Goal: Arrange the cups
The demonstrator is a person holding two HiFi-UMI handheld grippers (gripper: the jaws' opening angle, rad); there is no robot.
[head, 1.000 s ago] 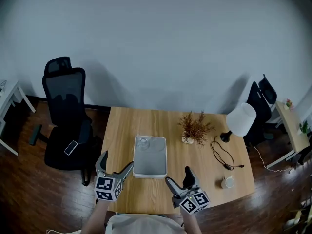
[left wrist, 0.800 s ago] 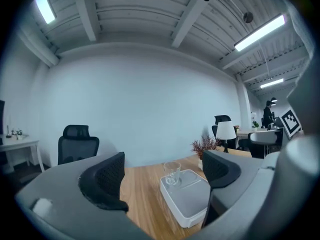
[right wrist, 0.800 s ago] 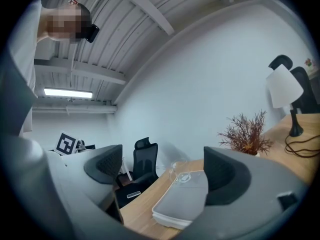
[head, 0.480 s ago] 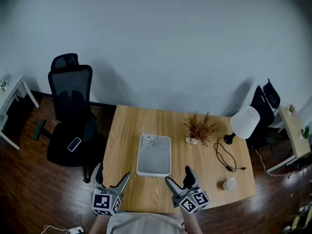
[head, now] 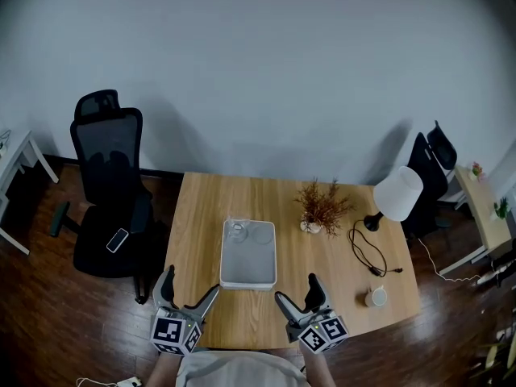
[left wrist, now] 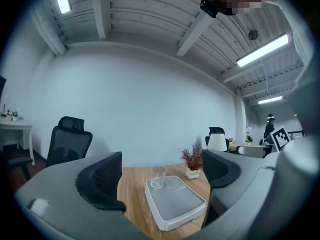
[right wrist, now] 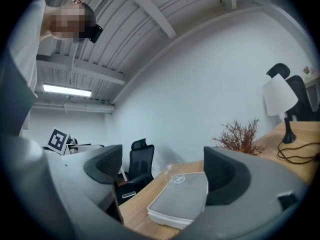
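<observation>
The left gripper [head: 192,285] and the right gripper [head: 296,293] hover at the near edge of the tabletop [head: 201,216], both with jaws spread and nothing between them. Just beyond them lies a white tray [head: 248,268]. A clear glass cup [head: 236,231] stands at its far left corner. A white mug [head: 376,300] sits well apart, on the near right.

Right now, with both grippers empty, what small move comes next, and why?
Probably swing the right gripper toward the white mug. It stands alone near the right corner of the table, off the tray, while the glass already sits in the tray's far left corner. The right gripper is nearer and its jaws are open.
</observation>
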